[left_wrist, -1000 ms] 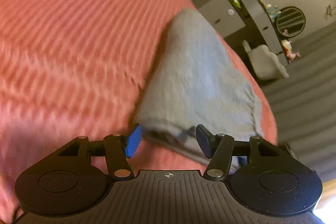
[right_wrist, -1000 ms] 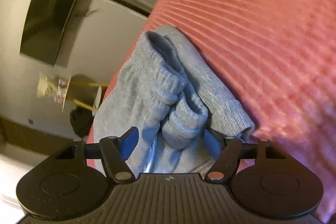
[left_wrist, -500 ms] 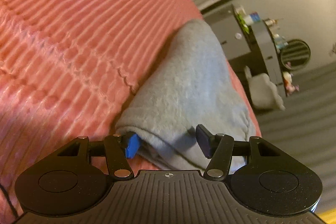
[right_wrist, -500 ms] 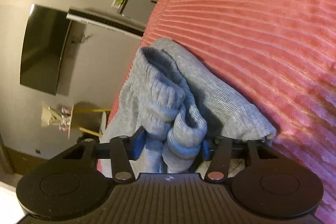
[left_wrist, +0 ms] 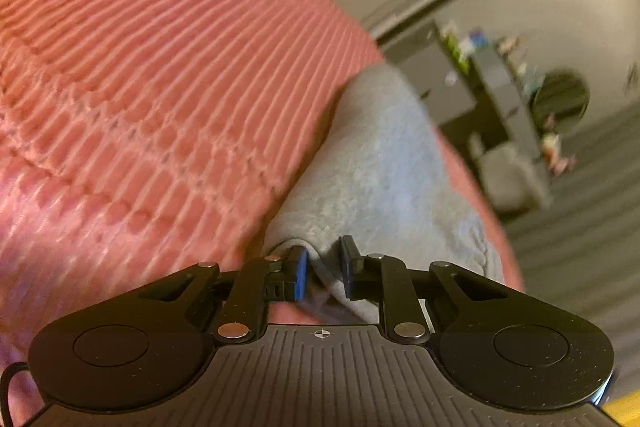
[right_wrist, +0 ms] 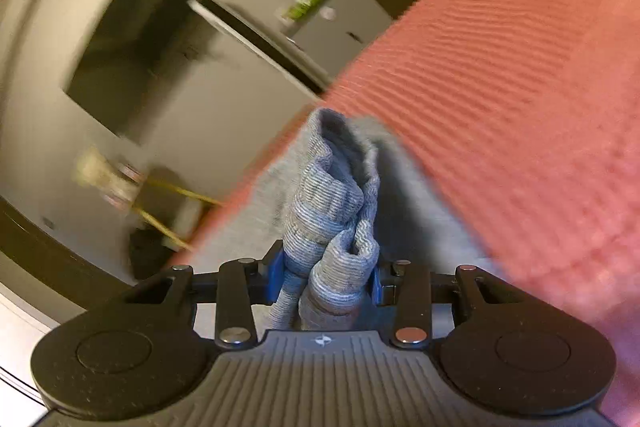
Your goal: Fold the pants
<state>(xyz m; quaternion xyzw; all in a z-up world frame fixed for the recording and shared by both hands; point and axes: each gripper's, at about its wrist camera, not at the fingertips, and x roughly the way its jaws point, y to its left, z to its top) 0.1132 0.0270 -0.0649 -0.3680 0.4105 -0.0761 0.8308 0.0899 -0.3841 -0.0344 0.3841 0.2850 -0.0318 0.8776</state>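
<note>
Both tools point(left_wrist: 323, 273) point(right_wrist: 325, 277) around pants point(left_wrist: 384, 163)

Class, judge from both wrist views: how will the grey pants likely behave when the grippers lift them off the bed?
The grey pants look floppy: they bunch between the right gripper. The fleecy knit probably grips rather than slips in the left gripper. Unheld parts will likely sag.

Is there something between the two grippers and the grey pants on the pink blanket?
Nothing visible. The left gripper pinches an edge of the grey pants, and the right gripper clamps their bunched ribbed part. Only the pink blanket lies beneath.
</note>
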